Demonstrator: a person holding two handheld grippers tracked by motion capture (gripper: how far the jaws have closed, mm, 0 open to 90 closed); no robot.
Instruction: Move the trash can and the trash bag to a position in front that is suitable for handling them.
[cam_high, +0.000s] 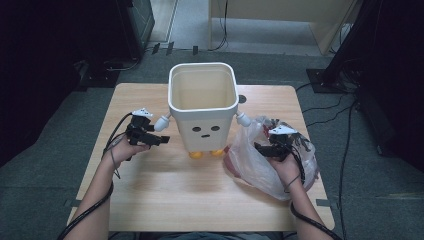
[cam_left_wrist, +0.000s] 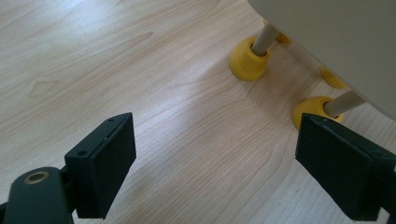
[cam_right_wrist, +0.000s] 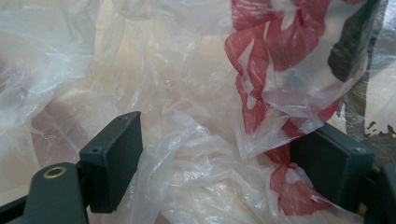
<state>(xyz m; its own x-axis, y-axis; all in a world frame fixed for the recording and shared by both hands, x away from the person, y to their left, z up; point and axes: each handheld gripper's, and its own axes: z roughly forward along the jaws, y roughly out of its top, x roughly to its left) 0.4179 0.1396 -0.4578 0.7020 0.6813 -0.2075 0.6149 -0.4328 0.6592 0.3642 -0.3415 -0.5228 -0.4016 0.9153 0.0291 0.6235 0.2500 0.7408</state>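
Plastic bag (cam_high: 260, 160): a crumpled clear bag with red print, lying on the table just to the right of the bin's feet, touching or almost touching the bin's right side.
Bag's lie: slumped and spread rather than pointing anywhere; its longer spread runs from the bin's right foot out toward the table's right edge. Where its mouth is cannot be told.
Right gripper (cam_high: 270, 148): directly over the bag, the nearer of the two; jaws wide, with bunched film (cam_right_wrist: 205, 158) rising between them but not yet pinched.
Bin (cam_high: 203, 105): a cream tub with a face and yellow feet (cam_left_wrist: 246, 58), upright, open top upward, mid-table.
Left gripper (cam_high: 150, 137): left of the bin, beside its small arm; jaws wide and empty over bare wood.
Table (cam_high: 165, 195): light wood.
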